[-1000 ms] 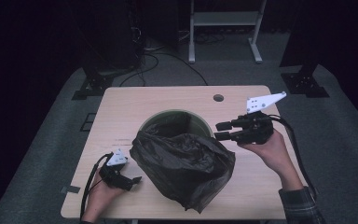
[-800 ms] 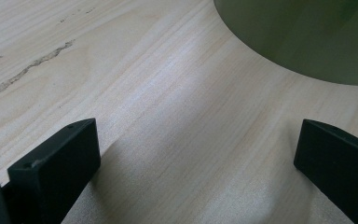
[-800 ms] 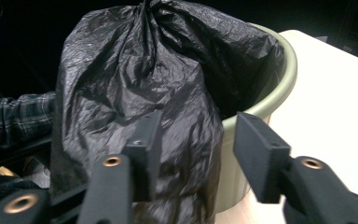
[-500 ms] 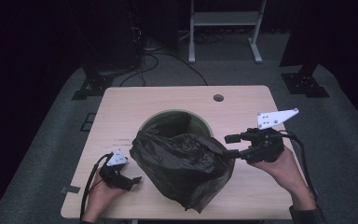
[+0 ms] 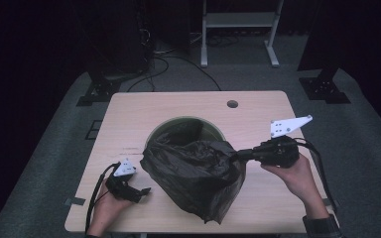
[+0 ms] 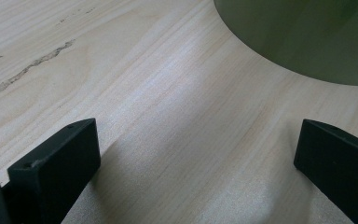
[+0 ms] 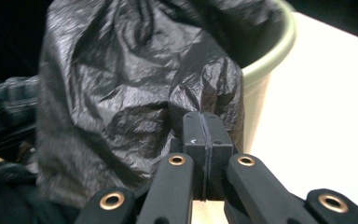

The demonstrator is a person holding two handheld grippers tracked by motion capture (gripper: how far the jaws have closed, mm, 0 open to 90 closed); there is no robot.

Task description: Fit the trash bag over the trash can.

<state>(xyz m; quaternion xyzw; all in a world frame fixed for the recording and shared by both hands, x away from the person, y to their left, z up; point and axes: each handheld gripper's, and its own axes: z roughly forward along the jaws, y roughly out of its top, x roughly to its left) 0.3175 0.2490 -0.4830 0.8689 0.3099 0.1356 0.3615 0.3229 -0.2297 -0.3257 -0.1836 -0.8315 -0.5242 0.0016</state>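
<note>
A crumpled black plastic bag [image 5: 193, 168] lies draped over the near side of a round green bin [image 5: 178, 121] on the wooden table. My right gripper [image 5: 240, 153] reaches in from the right. Its jaws have just been closing and now pinch a fold of the bag's right edge. In the right gripper view the right gripper [image 7: 204, 121] has its pads pressed together with the bag [image 7: 121, 93] bunched at the tips, beside the bin's rim [image 7: 270, 60]. My left gripper [image 5: 141, 191] rests on the table at the front left, open and empty. Bare wood lies between the left gripper's [image 6: 196, 140] jaws.
The table [image 5: 258, 109] has a small round cable hole [image 5: 232, 104] near its far edge. The bin's wall [image 6: 307, 42] curves ahead of the left gripper. A white stand [image 5: 238, 49] and cables sit on the dark floor behind.
The right gripper has come down and toward the table's front, beside the bag's right edge. Its jaws, apart in the earlier frames, are now closed on the bag. The left gripper has not moved.
</note>
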